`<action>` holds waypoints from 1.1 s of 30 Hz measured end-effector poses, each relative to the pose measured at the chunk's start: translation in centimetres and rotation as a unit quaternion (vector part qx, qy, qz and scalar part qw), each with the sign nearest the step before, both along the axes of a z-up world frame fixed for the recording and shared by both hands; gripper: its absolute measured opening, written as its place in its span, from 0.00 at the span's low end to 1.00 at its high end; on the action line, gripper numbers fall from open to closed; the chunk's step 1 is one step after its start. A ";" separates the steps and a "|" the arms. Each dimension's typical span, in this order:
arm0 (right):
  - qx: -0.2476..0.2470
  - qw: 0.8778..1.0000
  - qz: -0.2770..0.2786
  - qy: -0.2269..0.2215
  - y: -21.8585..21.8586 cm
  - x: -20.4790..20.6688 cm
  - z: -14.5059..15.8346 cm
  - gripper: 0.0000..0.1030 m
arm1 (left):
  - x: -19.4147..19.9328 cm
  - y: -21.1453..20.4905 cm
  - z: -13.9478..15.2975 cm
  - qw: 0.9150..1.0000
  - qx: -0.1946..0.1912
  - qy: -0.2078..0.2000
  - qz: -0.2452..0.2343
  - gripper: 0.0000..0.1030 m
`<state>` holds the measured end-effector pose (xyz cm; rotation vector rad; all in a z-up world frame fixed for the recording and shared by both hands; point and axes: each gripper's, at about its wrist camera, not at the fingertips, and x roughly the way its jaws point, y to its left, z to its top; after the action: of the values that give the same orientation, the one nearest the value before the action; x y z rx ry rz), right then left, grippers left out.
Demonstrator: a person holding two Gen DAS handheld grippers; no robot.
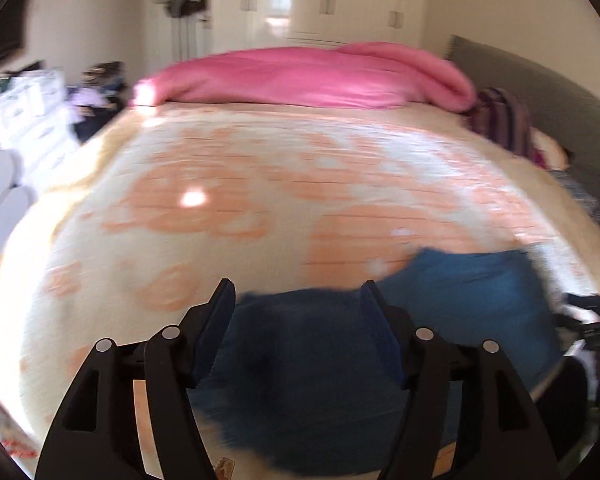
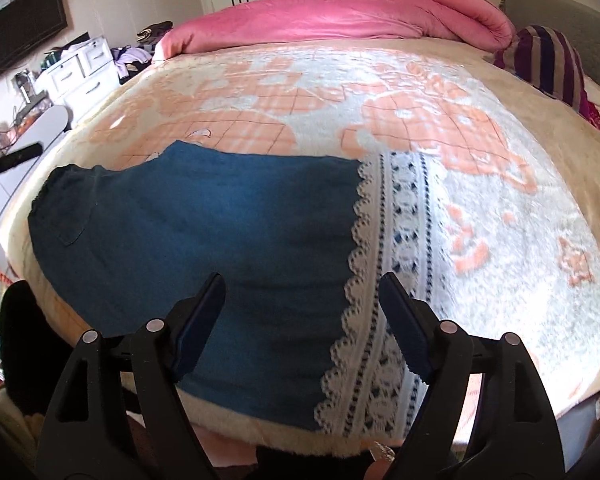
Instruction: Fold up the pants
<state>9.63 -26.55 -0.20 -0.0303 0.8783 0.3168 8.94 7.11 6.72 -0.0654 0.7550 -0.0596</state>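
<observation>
A: Right wrist view: the bed (image 2: 260, 120) carries the blue pants (image 2: 200, 220), folded flat near its front edge, lace trim (image 2: 376, 280) at their right.

B: They look soft and limp; best pinched at a folded edge or corner.

A: Right tool (image 2: 302, 292) hangs over them, spread, empty. Left tool (image 1: 298, 300) too, angled down.
</observation>
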 end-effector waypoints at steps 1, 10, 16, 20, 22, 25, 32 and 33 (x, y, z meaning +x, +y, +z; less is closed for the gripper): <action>-0.001 1.000 0.004 0.001 0.2 0.3 -0.1 0.70 | 0.9 -0.9 -0.1 1.000 -0.016 0.010 -0.018 0.62; -0.008 1.000 0.007 0.023 0.5 2.0 -1.7 0.70 | 9.8 -8.1 -5.8 0.986 -0.059 0.109 -0.109 0.62; 0.003 1.000 0.001 0.025 -0.1 2.0 -2.3 0.71 | 13.4 -10.8 -9.4 0.980 -0.044 0.144 -0.128 0.60; -0.002 1.000 0.002 0.024 -0.1 2.0 -2.6 0.71 | 14.2 -11.0 -10.1 0.975 -0.085 0.153 -0.134 0.10; -0.004 1.000 0.004 0.023 0.0 2.0 -2.7 0.72 | 14.2 -11.0 -10.0 0.976 -0.091 0.147 -0.135 0.07; -0.008 1.000 0.007 0.023 0.0 2.0 -2.8 0.73 | 14.4 -10.5 -9.7 0.979 -0.101 0.125 -0.124 0.07; 0.034 0.999 0.006 0.027 -1.3 2.9 -1.2 0.73 | 14.7 -10.7 -10.7 0.981 -0.079 0.126 -0.123 0.07; 0.043 0.999 -0.010 0.013 -2.2 3.3 -0.2 0.73 | 14.7 -10.6 -10.7 0.981 -0.081 0.127 -0.123 0.07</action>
<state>12.92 -28.80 -0.44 0.0625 0.8890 0.3378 23.64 -3.47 -3.95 -0.1363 1.0096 -0.3552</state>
